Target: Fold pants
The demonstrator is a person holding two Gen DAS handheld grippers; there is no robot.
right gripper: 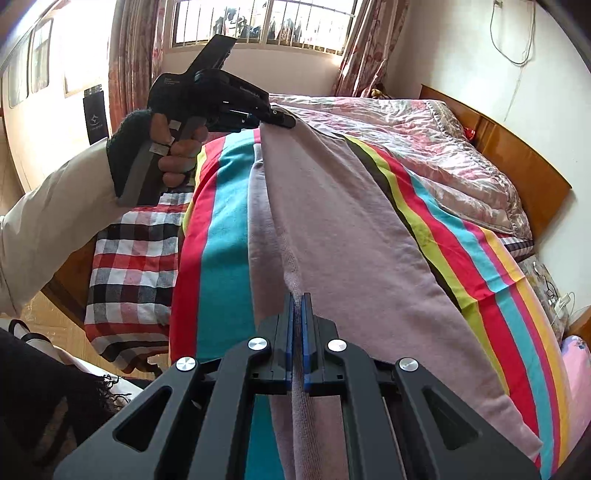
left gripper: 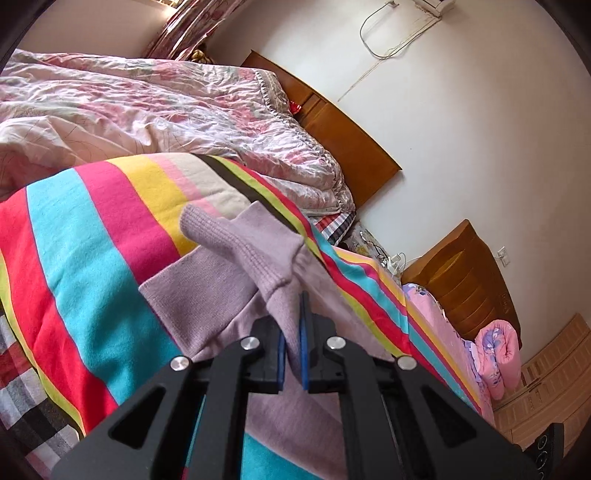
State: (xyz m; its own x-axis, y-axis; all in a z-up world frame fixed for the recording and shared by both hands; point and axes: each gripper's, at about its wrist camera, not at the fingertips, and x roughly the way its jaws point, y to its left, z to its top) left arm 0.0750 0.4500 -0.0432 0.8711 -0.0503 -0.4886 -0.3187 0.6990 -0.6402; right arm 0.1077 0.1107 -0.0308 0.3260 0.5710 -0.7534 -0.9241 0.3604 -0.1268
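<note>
Two claws are gripping the long lilac knitted pants [right gripper: 332,229], which are lying lengthwise along the bright multicoloured striped blanket [right gripper: 221,258] on the bed. Nearest, the right claw [right gripper: 297,299] is pinching the near end, jaws closed flat on the cloth. Farther up, the left claw [left gripper: 293,295] is clamping the ribbed cuffs, which are bunching up off the blanket. Judging by this, the first fold is starting; next, the cuff end likely needs carrying over toward the near end. Beyond, a crumpled pink floral quilt [left gripper: 147,103] is lying.

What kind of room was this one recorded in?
A home bedroom, most likely: a bed with a wooden headboard, a crumpled floral quilt over a striped blanket, and a curtained window.
</note>
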